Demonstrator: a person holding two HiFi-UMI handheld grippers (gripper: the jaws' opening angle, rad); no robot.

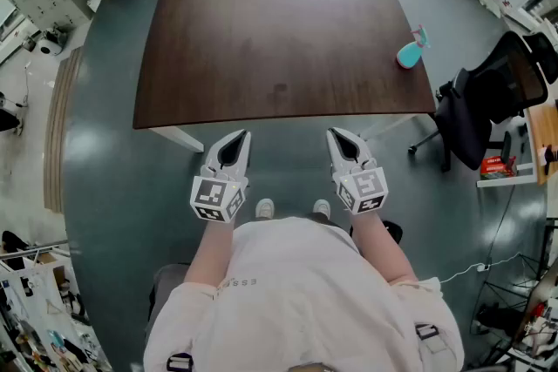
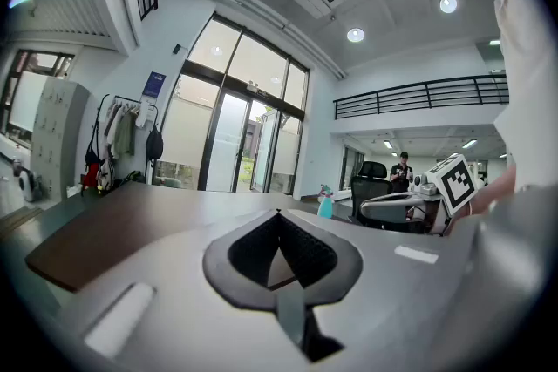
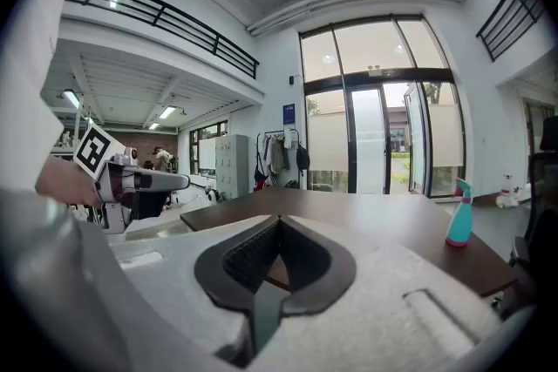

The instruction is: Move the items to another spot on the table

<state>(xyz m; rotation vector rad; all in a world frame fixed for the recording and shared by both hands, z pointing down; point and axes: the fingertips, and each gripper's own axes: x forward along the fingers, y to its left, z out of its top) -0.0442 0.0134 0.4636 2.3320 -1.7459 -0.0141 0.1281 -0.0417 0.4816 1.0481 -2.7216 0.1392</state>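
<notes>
The teal spray bottle [image 1: 411,53] stands far right on the worktop [image 1: 261,48]. It looks light, hard and tippy, so grab its neck. The left gripper [image 1: 235,138] and right gripper [image 1: 340,137] have clenched, empty fingers.

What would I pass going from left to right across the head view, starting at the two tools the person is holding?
left gripper → right gripper → teal spray bottle → black office chair
</notes>
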